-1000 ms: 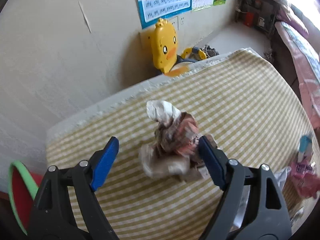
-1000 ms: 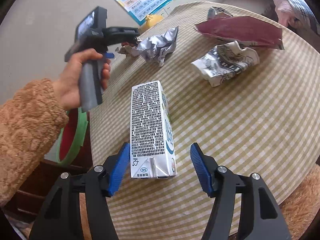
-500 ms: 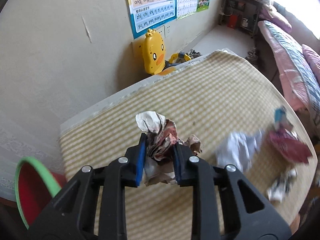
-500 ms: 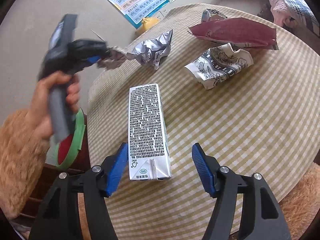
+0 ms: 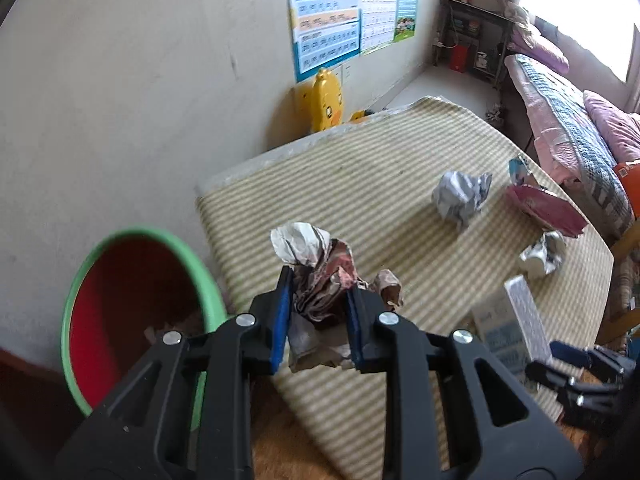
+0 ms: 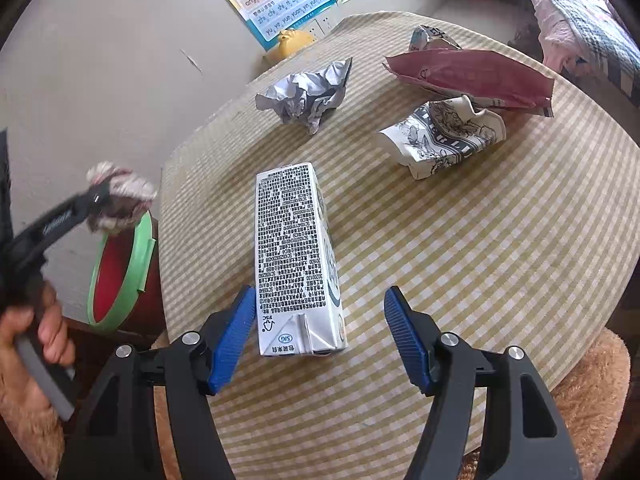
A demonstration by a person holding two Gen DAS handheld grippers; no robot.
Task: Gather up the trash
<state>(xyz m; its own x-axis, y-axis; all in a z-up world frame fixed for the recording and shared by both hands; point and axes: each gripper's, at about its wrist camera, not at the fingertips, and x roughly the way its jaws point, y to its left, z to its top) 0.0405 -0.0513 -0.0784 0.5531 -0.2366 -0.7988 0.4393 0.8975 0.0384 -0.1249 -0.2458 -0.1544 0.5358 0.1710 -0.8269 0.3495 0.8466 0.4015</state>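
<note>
1. Left gripper (image 5: pixel 316 320): its blue pads pinch a crumpled paper wad (image 5: pixel 316 276) from both sides, and paper bulges out above and below them. Keep the squeeze constant during transport; the wad is springy and can work loose if the pressure eases.

2. Carry path: the wad is clear of the checked tablecloth (image 5: pixel 380 184) at the table's left edge. In the right wrist view it appears above the near rim of the green-rimmed red bin (image 6: pixel 120 276), though motion blur there makes the overlap uncertain. Bring the wad fully over the red interior before parting the pads.

3. Release: aim for the middle of the opening. The bin (image 5: pixel 132 312) stands lower than the table top and close to its edge. Light paper can catch on the green rim, so lower the wad toward the mouth rather than dropping it from height.

4. Right gripper (image 6: pixel 320 336): its pads are spread on either side of the near end of a lying drink carton (image 6: pixel 296 256), the left pad close to its side and the right pad clear. Hold it there as the next pick; close across the narrow faces.

5. Remaining trash, farther back: a crumpled foil wrapper (image 6: pixel 308 96), a crumpled printed wrapper (image 6: pixel 444 136), a flat maroon pouch (image 6: pixel 472 76), and a small packet (image 6: pixel 430 38) behind it. Clear these after the carton.
</note>
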